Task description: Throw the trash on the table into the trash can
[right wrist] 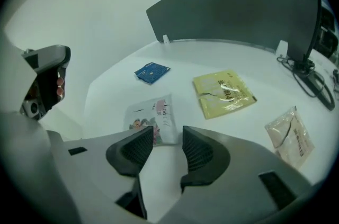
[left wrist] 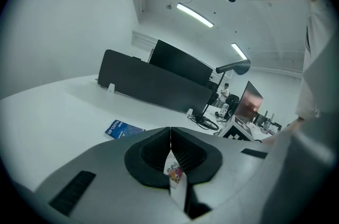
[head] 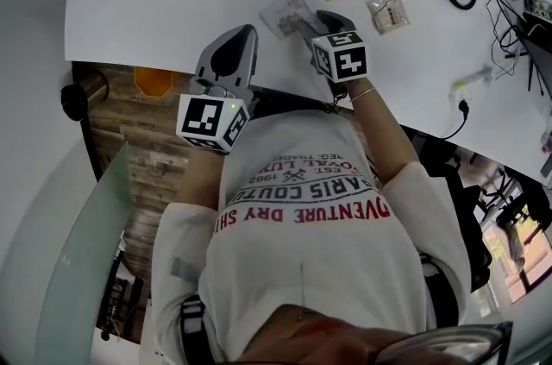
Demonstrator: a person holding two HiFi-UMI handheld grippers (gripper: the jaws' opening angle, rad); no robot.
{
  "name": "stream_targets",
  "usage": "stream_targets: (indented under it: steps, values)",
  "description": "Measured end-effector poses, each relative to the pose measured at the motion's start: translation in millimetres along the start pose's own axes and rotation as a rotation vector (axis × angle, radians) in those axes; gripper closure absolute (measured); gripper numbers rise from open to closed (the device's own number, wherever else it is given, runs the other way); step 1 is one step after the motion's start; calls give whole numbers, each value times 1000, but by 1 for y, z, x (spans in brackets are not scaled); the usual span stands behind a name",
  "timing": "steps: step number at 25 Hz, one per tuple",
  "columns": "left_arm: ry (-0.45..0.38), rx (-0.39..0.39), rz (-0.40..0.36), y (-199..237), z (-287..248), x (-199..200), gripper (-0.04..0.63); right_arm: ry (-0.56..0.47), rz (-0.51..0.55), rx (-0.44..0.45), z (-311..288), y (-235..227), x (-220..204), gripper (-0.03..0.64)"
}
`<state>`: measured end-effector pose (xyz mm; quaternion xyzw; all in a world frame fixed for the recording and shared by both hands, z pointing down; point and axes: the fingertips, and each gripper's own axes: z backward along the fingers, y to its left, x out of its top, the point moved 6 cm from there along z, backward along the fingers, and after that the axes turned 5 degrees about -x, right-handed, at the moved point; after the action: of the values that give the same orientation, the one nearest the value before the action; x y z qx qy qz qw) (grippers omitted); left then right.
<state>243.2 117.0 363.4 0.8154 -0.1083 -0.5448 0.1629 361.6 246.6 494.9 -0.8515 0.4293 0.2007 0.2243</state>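
step: pick up next trash | target: flat white printed plastic wrapper [right wrist: 151, 114], lying on white table [right wrist: 106, 74] | right gripper [right wrist: 167, 133]: jaws wide, empty, poised at wrapper's near edge | left gripper [left wrist: 170, 133]: pinching small white printed scrap [left wrist: 175, 171], left of wrapper | advice: lower, straddle wrapper's edge, pinch without sliding it

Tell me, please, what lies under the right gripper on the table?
A pale printed wrapper lies flat on the white table below the right gripper, whose jaws stand apart. The jaws cover the wrapper's near edge, so that part cannot be seen.
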Motion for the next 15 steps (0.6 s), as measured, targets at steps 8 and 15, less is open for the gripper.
stream_targets:
  steps: [8, 15]
  values:
    - [14, 12, 6, -7, -7, -6, 572, 35, 176, -113, -1, 1, 1, 528]
    - [6, 44, -12, -14, -3, -5, 572, 42, 261, -83, 1, -1, 0, 591]
